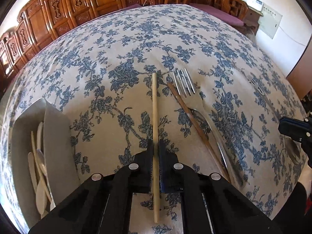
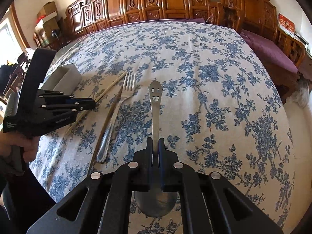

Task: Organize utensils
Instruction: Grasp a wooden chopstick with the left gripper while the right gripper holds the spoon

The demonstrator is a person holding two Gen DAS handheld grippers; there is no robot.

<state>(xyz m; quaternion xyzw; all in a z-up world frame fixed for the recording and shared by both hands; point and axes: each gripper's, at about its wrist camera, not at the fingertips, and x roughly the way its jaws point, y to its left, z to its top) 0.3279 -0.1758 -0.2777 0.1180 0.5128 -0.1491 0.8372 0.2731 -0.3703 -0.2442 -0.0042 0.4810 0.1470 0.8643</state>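
My left gripper [image 1: 155, 146] is shut on a pale bamboo chopstick [image 1: 155, 105] that points away over the floral tablecloth. A steel fork [image 1: 192, 101] and a brown chopstick [image 1: 195, 124] lie just to its right. My right gripper [image 2: 155, 144] is shut on the handle of a steel spoon [image 2: 155, 105] with a smiley-face end; its bowl hangs under the gripper. In the right wrist view the left gripper [image 2: 91, 103] is at the left, with the fork [image 2: 119, 109] and the brown chopstick [image 2: 109, 117] beside it.
A grey utensil holder [image 1: 56, 140] stands at the left, with several pale spoons and chopsticks in one compartment; it also shows in the right wrist view [image 2: 66, 76]. Carved wooden chairs [image 2: 156, 0] line the table's far edge. A purple-cushioned bench [image 2: 271, 52] stands at the right.
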